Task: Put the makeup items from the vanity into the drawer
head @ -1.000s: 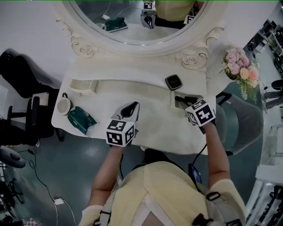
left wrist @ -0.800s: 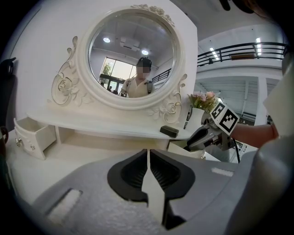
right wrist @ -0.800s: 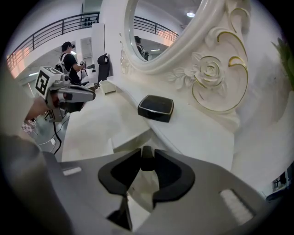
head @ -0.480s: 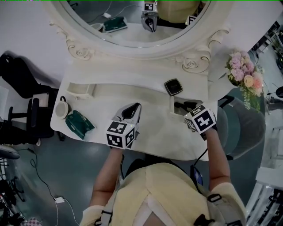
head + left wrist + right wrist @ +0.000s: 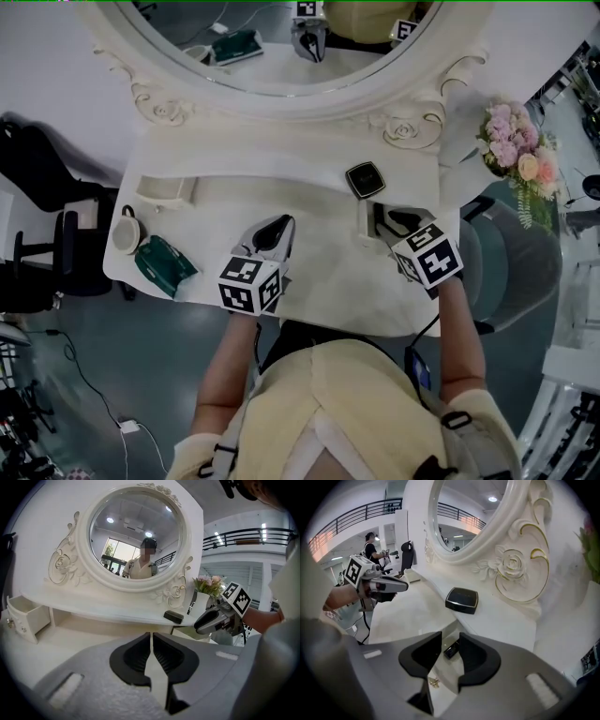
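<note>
A small open drawer (image 5: 364, 221) sits at the vanity's right end, and my right gripper (image 5: 390, 221) hangs over it. In the right gripper view its jaws (image 5: 450, 641) are opening, with a small black makeup item (image 5: 451, 649) between them, low inside the drawer (image 5: 440, 628). The pads do not press on it. A black square compact (image 5: 366, 179) (image 5: 461, 600) lies on the shelf just beyond the drawer. My left gripper (image 5: 274, 234) (image 5: 151, 637) rests shut and empty over the middle of the vanity top.
A green pouch (image 5: 164, 265) and a round cup (image 5: 125, 232) lie at the vanity's left end. Another small drawer (image 5: 167, 187) stands open there. The oval mirror (image 5: 272, 47) rises behind the shelf. Pink flowers (image 5: 516, 150) stand at the far right.
The right gripper has drawn back a little toward the person over the drawer. The left gripper has hardly moved.
</note>
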`<action>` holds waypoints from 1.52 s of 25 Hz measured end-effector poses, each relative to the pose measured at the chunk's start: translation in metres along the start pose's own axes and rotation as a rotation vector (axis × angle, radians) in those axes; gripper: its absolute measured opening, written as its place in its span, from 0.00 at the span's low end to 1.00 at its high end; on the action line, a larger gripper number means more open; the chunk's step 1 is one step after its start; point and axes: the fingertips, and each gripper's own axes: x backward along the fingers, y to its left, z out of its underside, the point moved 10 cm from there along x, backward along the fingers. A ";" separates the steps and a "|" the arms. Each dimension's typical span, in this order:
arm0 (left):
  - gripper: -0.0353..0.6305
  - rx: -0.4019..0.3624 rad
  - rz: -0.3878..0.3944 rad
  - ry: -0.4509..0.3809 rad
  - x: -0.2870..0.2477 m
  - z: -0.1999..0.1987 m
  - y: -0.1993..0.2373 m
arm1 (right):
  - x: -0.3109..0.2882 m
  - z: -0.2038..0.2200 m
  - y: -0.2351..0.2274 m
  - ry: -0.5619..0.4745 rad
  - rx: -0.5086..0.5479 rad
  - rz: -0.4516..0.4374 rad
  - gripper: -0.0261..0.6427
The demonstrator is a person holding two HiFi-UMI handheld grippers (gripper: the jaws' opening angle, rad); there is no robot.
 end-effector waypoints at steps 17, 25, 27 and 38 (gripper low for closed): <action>0.07 -0.067 0.091 -0.051 0.030 -0.026 -0.004 | 0.075 -0.023 0.043 -0.308 -0.068 0.148 0.35; 0.07 -0.076 0.098 -0.072 0.033 -0.031 -0.008 | 0.077 -0.028 0.037 -0.359 -0.100 0.175 0.44; 0.07 -0.075 0.095 -0.072 0.031 -0.031 -0.009 | 0.073 -0.030 0.033 -0.359 -0.106 0.173 0.45; 0.07 -0.053 0.073 -0.057 0.028 -0.026 -0.006 | 0.036 -0.041 0.014 -0.365 -0.185 0.163 0.54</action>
